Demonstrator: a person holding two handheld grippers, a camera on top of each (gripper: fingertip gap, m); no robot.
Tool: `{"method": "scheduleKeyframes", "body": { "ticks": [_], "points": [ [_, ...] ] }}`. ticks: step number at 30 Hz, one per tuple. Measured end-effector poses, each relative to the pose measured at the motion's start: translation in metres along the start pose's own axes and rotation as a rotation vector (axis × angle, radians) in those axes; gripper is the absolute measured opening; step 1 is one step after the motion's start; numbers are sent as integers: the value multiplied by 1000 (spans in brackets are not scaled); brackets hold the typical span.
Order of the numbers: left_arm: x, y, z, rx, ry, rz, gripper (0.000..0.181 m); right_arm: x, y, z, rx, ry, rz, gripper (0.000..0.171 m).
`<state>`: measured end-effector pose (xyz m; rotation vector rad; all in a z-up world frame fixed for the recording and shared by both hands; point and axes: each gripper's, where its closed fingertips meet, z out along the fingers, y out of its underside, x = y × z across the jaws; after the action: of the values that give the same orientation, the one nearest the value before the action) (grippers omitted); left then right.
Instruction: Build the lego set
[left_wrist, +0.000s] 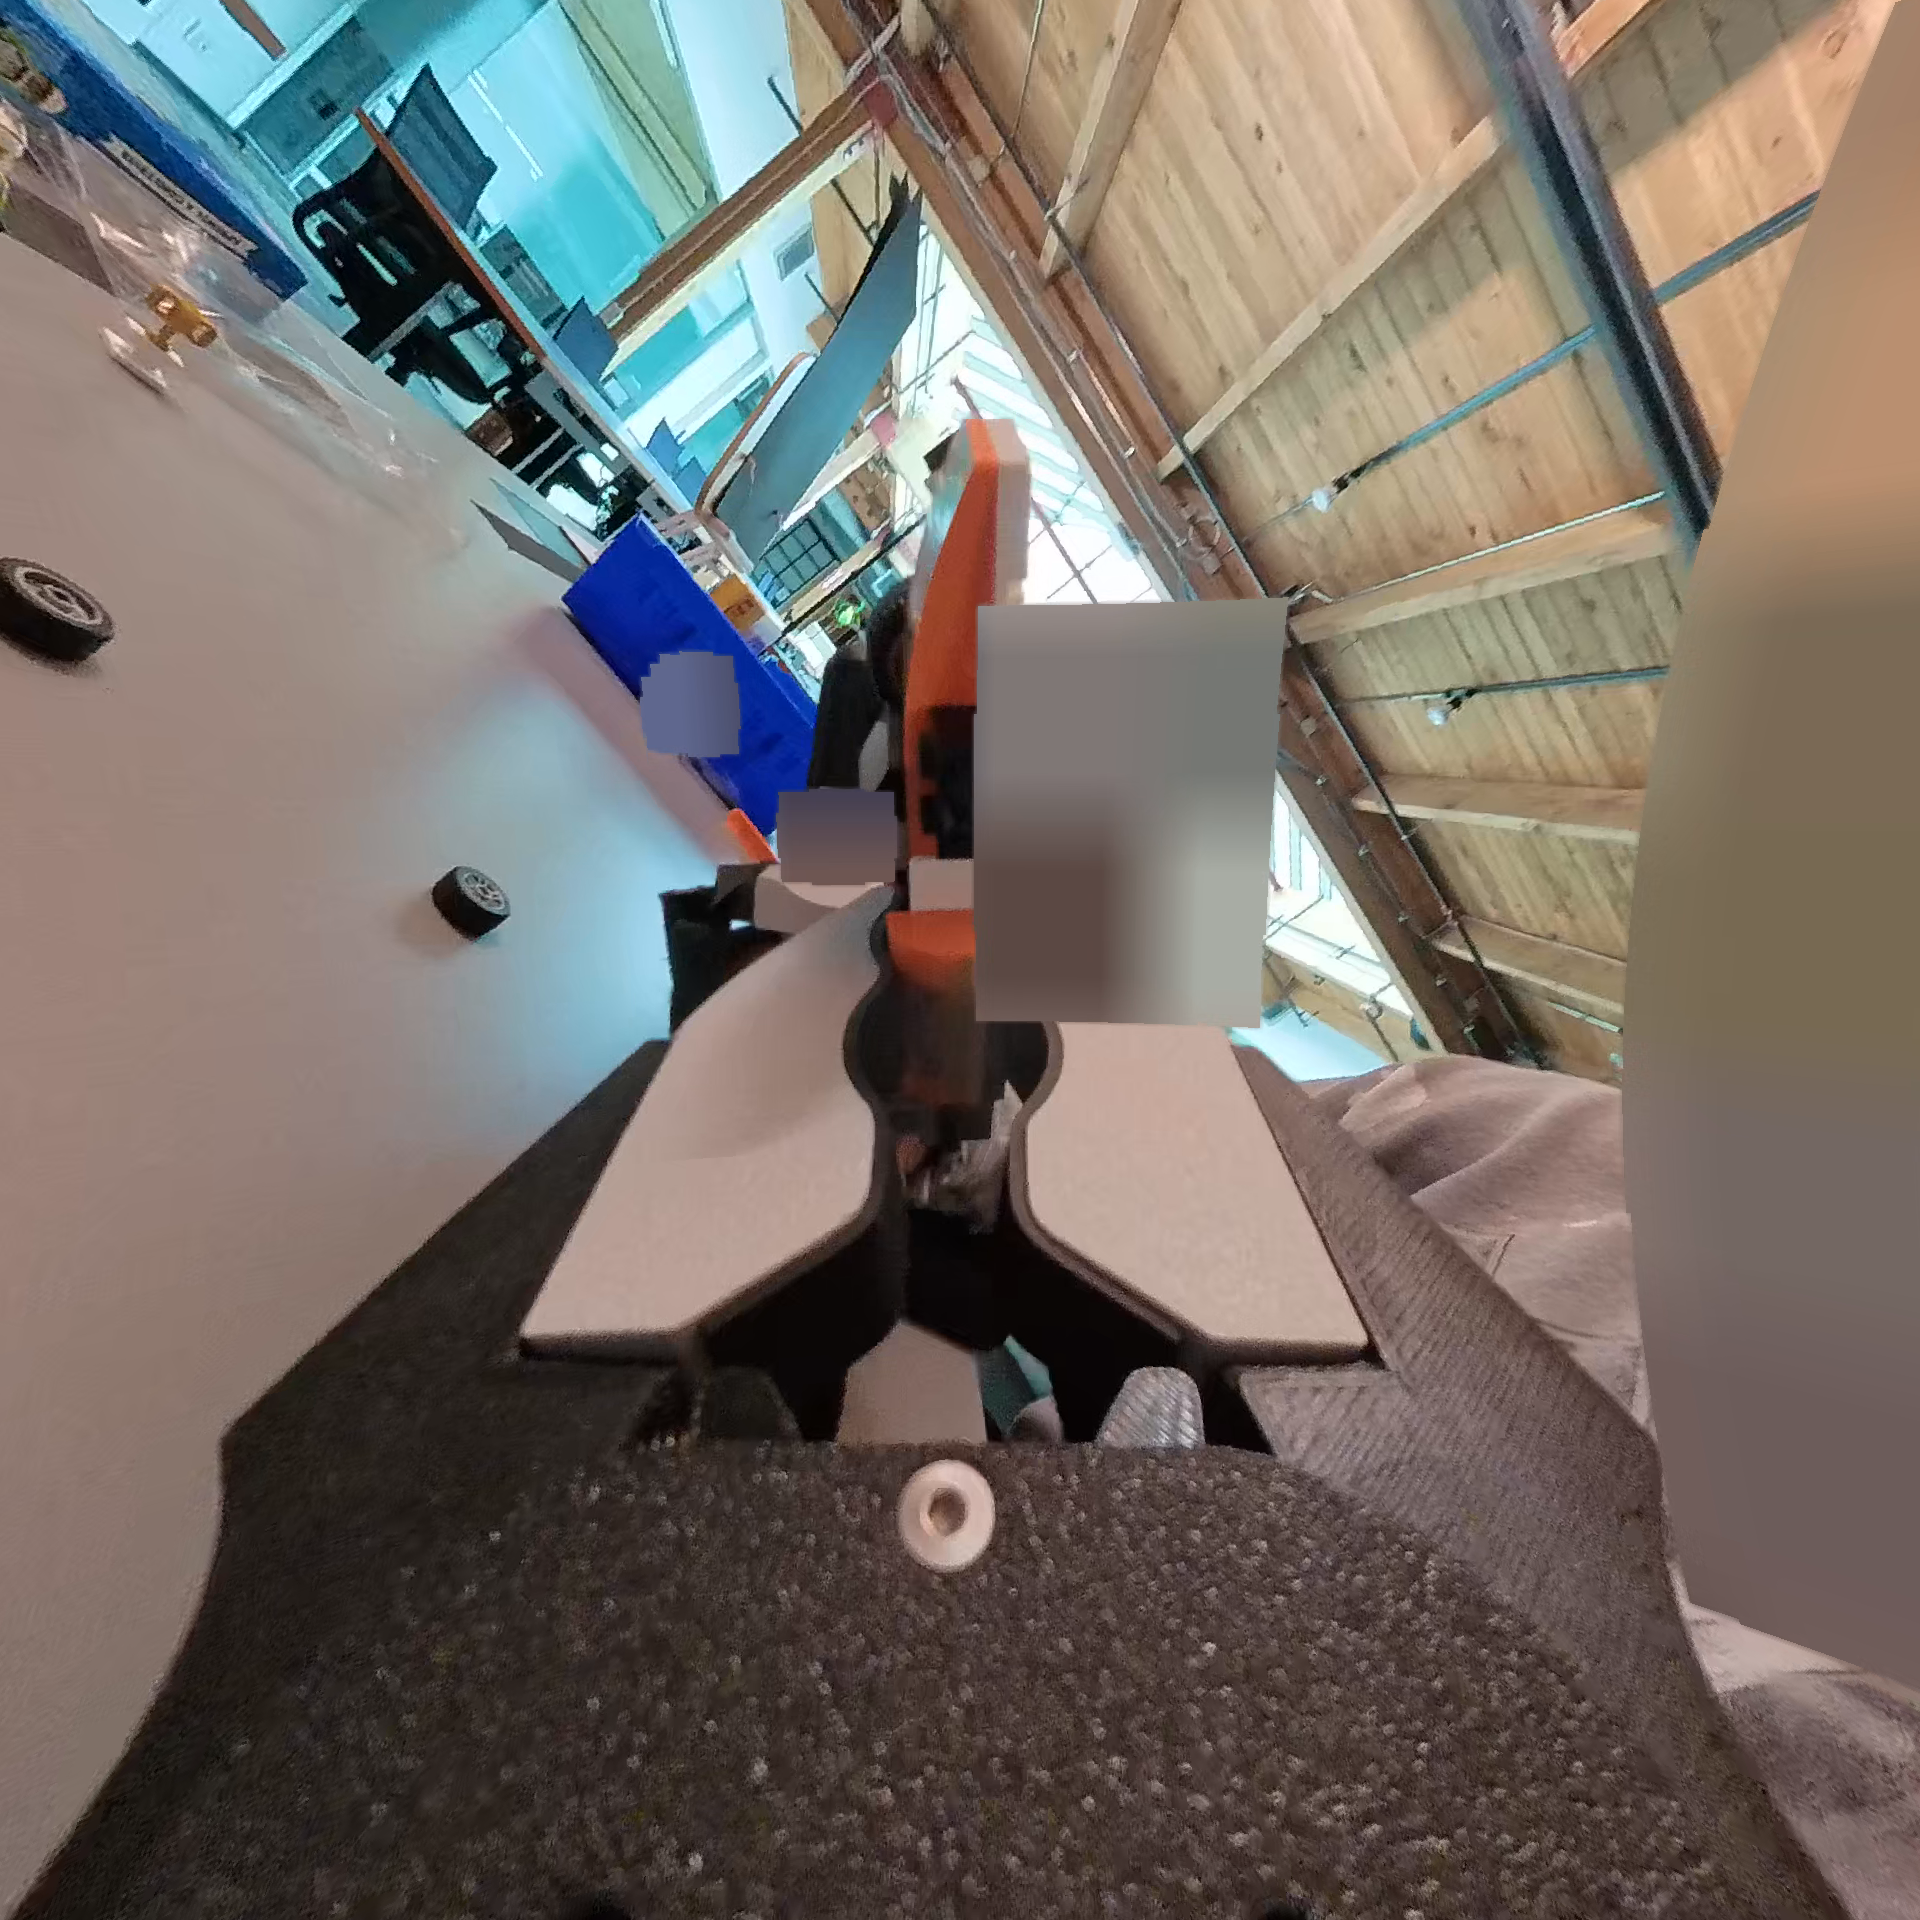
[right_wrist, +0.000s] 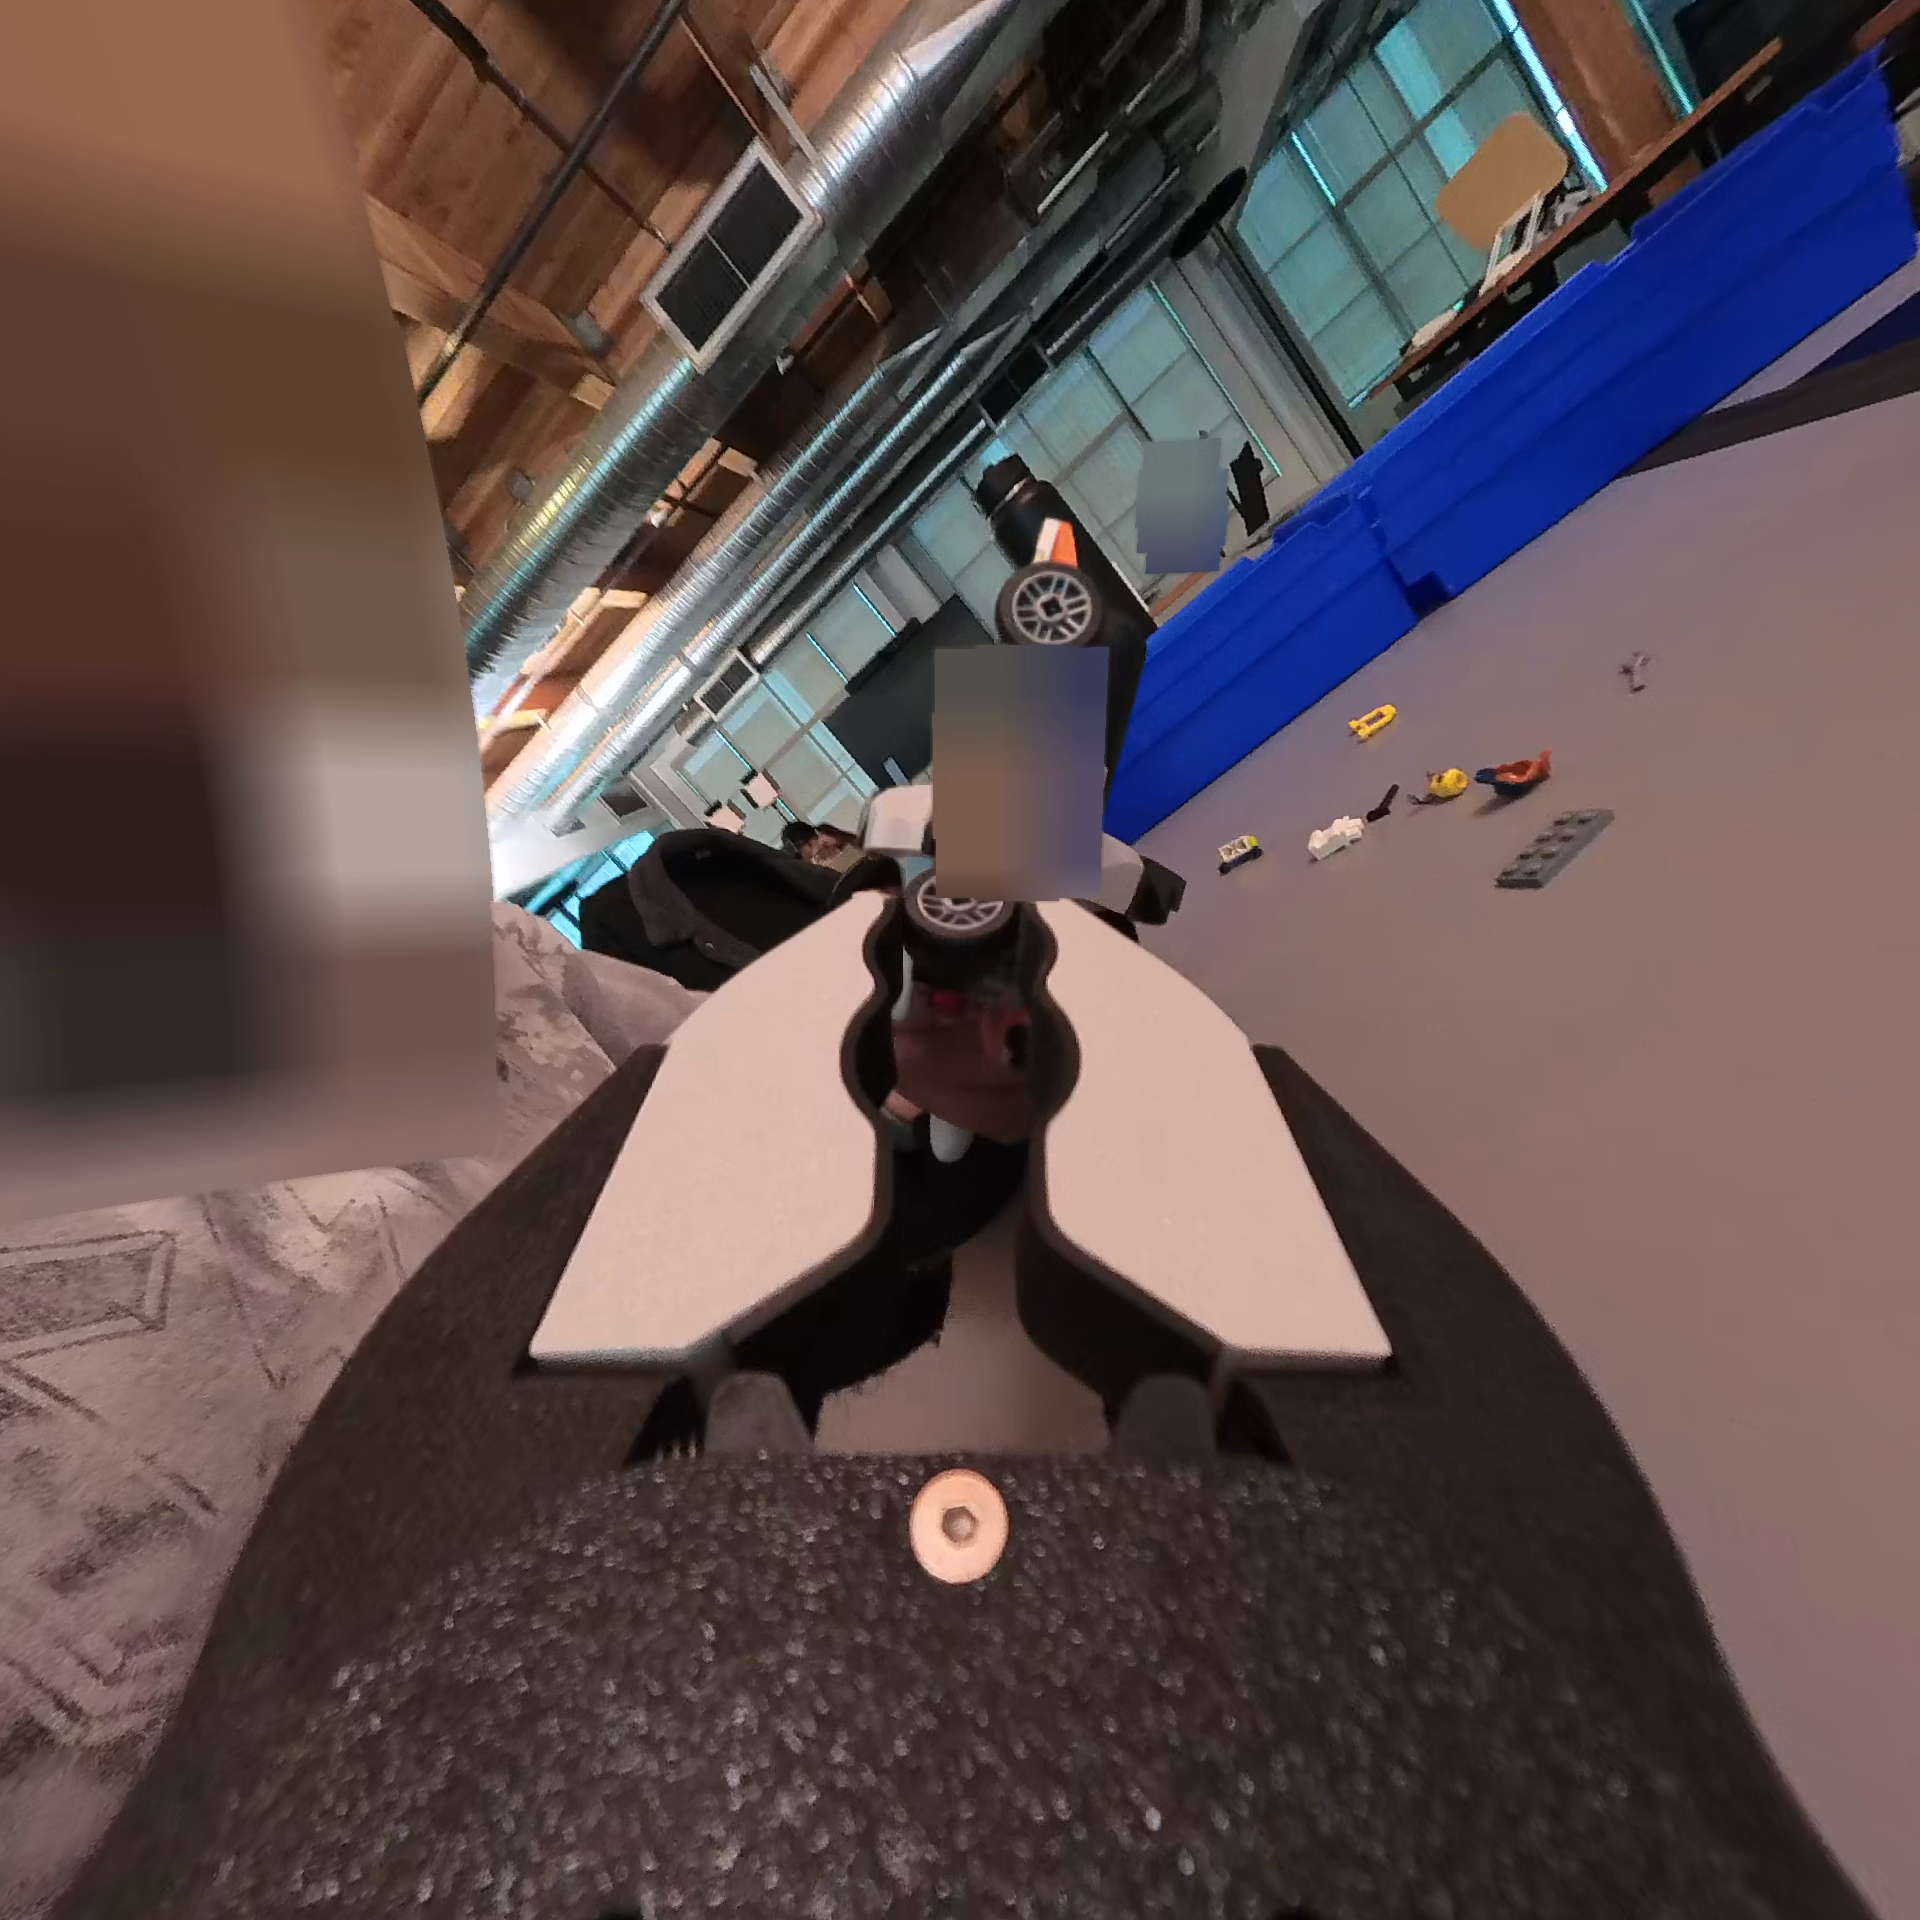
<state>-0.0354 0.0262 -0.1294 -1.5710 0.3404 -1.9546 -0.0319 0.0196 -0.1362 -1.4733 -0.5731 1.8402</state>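
while gripped, lego car (right_wrist: 1049, 665) nose-up

Orange, white and black lego car (left_wrist: 940, 665) held upended in the air; two loose black wheels (left_wrist: 473, 902) and small scattered pieces (right_wrist: 1335, 837) on the table.

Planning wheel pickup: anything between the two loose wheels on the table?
Nothing. Left wrist view shows bare table between the left-edge wheel and the other wheel.

Left gripper (left_wrist: 914, 914) fingers (left_wrist: 727, 1143) clamp orange lego car (left_wrist: 951, 665) above table (left_wrist: 260, 831).
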Motion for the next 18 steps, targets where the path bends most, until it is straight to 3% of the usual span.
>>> {"method": "scheduleKeyframes", "body": {
  "ticks": [11, 18],
  "points": [
    [10, -10, 4, 113, 49, -21, 15, -8, -15, 3, 143, -41, 42, 21],
    [13, -5, 4, 54, 46, 41, 15, -12, -11, 3, -66, -16, -112, 21]
  ]
}}
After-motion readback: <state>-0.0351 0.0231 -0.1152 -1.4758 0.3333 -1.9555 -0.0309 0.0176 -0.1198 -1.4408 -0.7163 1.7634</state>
